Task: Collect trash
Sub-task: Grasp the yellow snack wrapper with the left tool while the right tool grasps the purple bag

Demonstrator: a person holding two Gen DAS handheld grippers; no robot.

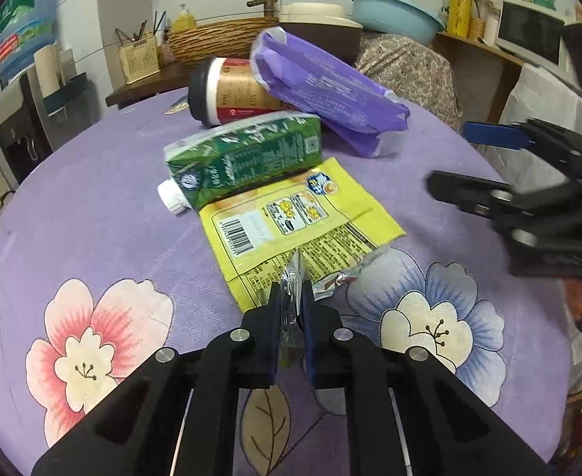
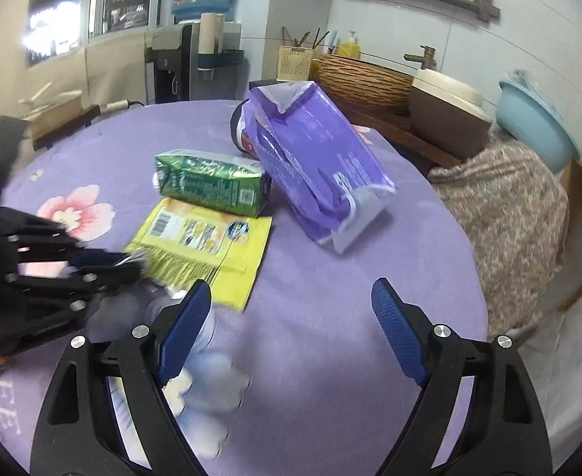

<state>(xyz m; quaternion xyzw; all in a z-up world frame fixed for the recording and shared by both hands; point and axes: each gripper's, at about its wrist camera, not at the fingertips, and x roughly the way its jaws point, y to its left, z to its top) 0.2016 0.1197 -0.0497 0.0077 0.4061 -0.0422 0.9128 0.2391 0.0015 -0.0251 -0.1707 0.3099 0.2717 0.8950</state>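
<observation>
Trash lies on a round table with a purple flowered cloth [image 1: 92, 206]. My left gripper [image 1: 291, 293] is shut on a crinkled silver foil wrapper [image 1: 292, 273] at the near edge of a flat yellow snack packet [image 1: 291, 214]. Behind the packet lies a green carton [image 1: 247, 158] with a white cap, then a tipped paper cup [image 1: 227, 91] with a black lid and a purple plastic bag [image 1: 330, 87]. My right gripper [image 2: 291, 285] is open and empty over bare cloth, with the yellow packet [image 2: 207, 242] to its left and the purple bag [image 2: 322, 174] beyond it. In the left wrist view the right gripper [image 1: 469, 162] hangs at the right.
Beyond the table's far edge are a wicker basket [image 1: 219, 37], a brown-and-cream pot [image 1: 318, 20], a light blue basin [image 1: 394, 14] and a chair draped in floral cloth [image 1: 410, 67]. A microwave [image 1: 529, 35] stands at the right. A water dispenser [image 2: 195, 59] is at the far left.
</observation>
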